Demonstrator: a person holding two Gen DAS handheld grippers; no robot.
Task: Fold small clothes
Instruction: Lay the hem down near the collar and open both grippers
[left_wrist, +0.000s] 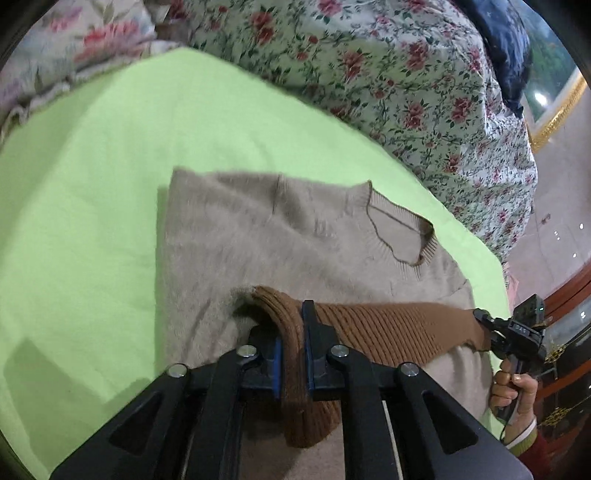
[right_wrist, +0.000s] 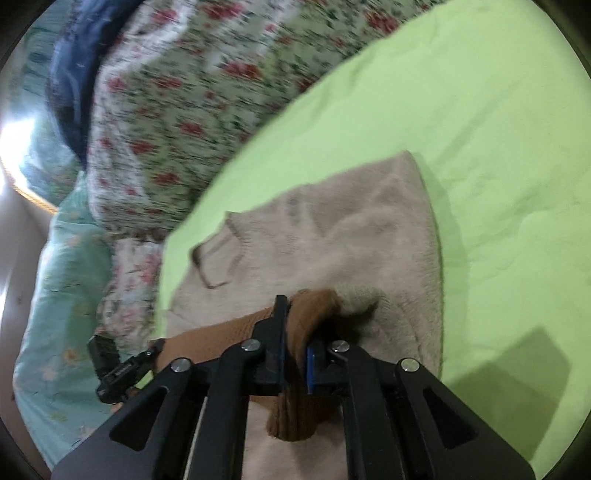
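- Gripping the brown ribbed hem (left_wrist: 388, 328) of a beige sweater (left_wrist: 258, 236), the left gripper (left_wrist: 293, 354) and right gripper (right_wrist: 295, 354) each clamp one end, garment lying ahead on the green sheet (left_wrist: 92, 166).
- Keeping the hem taut and level between them should land the fold square.

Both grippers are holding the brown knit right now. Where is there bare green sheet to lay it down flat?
Bare green sheet lies beyond the beige sweater's folded edge, up to the floral bedding. The brown knit, held between left gripper and right gripper, hangs over the sweater, the crowded part.
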